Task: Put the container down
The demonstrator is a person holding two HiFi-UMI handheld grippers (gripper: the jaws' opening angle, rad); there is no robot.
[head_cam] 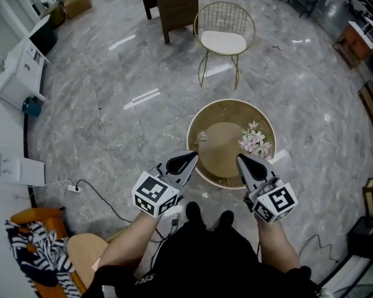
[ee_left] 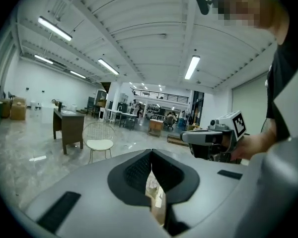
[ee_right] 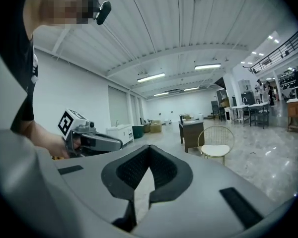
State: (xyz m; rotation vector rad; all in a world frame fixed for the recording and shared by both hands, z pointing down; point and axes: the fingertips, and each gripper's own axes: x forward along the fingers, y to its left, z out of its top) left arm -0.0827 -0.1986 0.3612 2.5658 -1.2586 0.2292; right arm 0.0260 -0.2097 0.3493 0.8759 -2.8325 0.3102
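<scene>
Left gripper (head_cam: 191,158) and right gripper (head_cam: 241,159) are held side by side in front of the person, each carrying a marker cube at its rear. In the left gripper view the left gripper (ee_left: 150,156) shows smooth grey shells with dark ribbed pads. The pads meet edge to edge with nothing between them. The right gripper (ee_right: 149,151) is built the same way, with its pads also pressed together and empty. Each view shows the other gripper alongside, level and clear of any object.

In the head view both tips overlap the near rim of the round container (head_cam: 230,109), which stands on the floor directly ahead of the person's feet. Neither gripper holds it. It is shallow and circular, with a pale rim and a gold-toned interior. A beige disc (head_cam: 222,149) lies in its middle. Pale pink flowers (head_cam: 255,140) lie at its right side, and a small knob-like object (head_cam: 202,135) at its left is too small to identify. The grippers cover the container's near edge.

Beyond it, on the glossy grey marble floor (head_cam: 112,98), stands a gold wire chair (head_cam: 224,39) with a white seat, and behind that a dark wooden cabinet (head_cam: 174,2), cut off at the frame edge. A black cable and power strip (head_cam: 73,189) lie to the left.
</scene>
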